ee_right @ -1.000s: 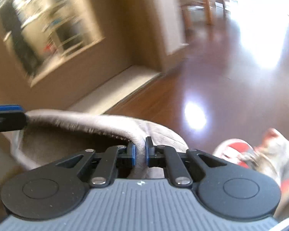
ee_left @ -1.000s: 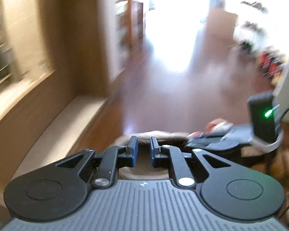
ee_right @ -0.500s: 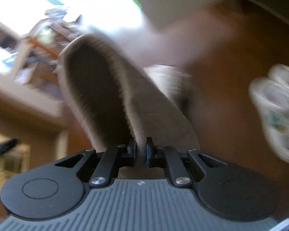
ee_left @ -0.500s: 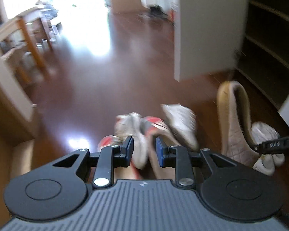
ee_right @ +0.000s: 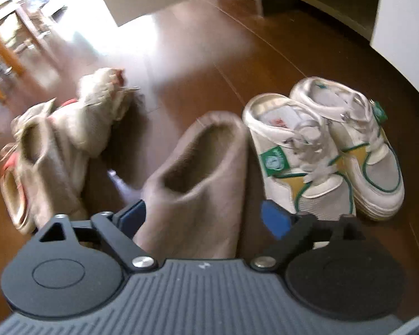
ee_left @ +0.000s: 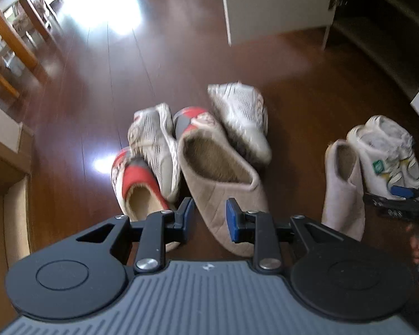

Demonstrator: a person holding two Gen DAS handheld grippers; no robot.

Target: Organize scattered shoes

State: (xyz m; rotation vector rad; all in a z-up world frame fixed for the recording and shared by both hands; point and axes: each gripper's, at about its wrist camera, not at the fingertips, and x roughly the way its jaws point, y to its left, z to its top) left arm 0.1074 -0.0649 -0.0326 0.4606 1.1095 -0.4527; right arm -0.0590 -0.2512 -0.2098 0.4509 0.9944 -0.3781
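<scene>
**Slipper released beside the sneakers as the right fingers spread**

The right gripper [ee_right: 206,217] points down at the wooden floor [ee_right: 209,55], its fingers opening wide around a beige slipper [ee_right: 198,173] that lies between them; the pads stand clear of its sides. This slipper lies just beside a pair of white sneakers with green and yellow trim [ee_right: 329,150], the nearer sneaker touching its edge.

The left gripper [ee_left: 209,219] hangs over a second beige slipper [ee_left: 223,178], its fingers partly open and holding nothing; the slipper's toe shows in the gap between them. Around that slipper the floor carries a loose cluster: a red and grey slipper [ee_left: 137,184] to its left, a white mesh sneaker [ee_left: 153,145] lying partly over it, and another white mesh sneaker [ee_left: 243,117] on the far side. A white cabinet door [ee_left: 276,2] stands open beyond.
</scene>
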